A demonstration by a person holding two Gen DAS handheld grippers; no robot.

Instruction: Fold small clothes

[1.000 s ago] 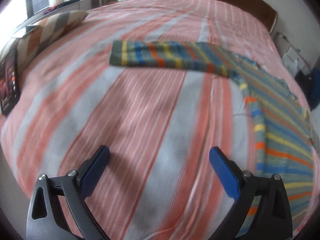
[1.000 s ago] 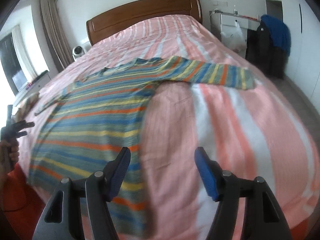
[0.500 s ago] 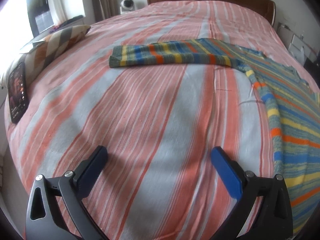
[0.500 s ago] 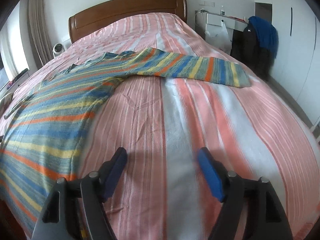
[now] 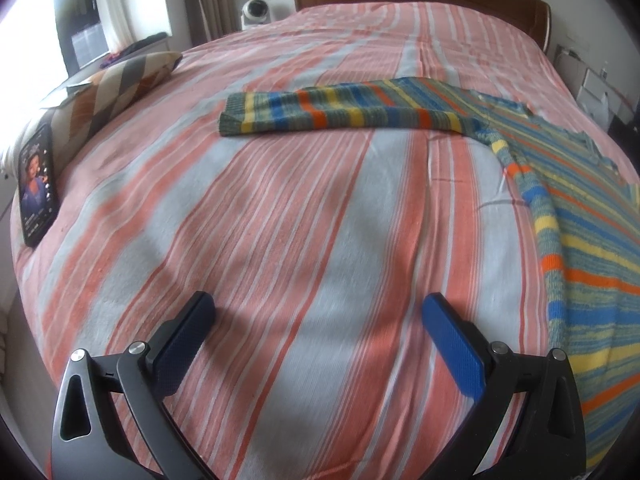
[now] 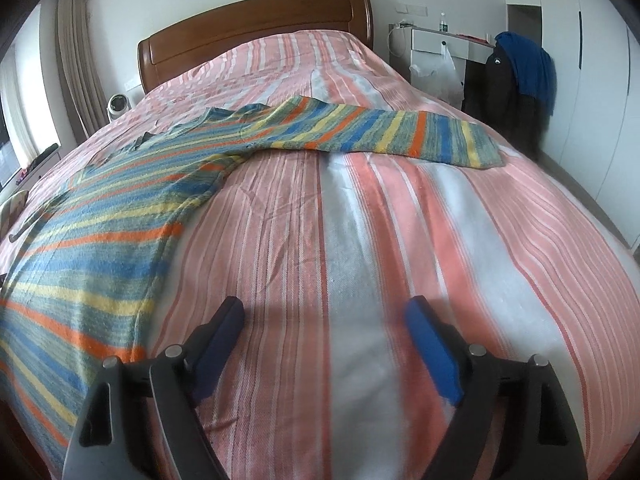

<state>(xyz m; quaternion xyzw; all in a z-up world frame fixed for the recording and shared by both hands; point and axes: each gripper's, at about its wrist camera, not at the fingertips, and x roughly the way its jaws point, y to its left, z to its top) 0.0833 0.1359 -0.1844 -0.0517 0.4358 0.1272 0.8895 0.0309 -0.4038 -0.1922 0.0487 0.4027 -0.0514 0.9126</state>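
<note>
A striped knit sweater in blue, yellow, orange and green (image 5: 580,216) lies flat on the bed, both sleeves spread outward. In the left wrist view its sleeve (image 5: 320,114) stretches left, ahead of my left gripper (image 5: 318,312), which is open and empty above bare bedspread. In the right wrist view the sweater body (image 6: 100,232) lies at the left and the other sleeve (image 6: 400,134) reaches right. My right gripper (image 6: 324,312) is open and empty above the bedspread, right of the sweater's side edge.
The bed has a pink, orange and white striped cover (image 5: 280,220) and a wooden headboard (image 6: 256,28). A phone (image 5: 38,184) and a patterned pillow (image 5: 116,88) lie at the bed's left edge. A desk, bag and dark jackets (image 6: 516,76) stand right of the bed.
Both grippers have swung away from the sweater body toward the sleeves: the left view turned left, the right view turned right. Both stay open and empty.
</note>
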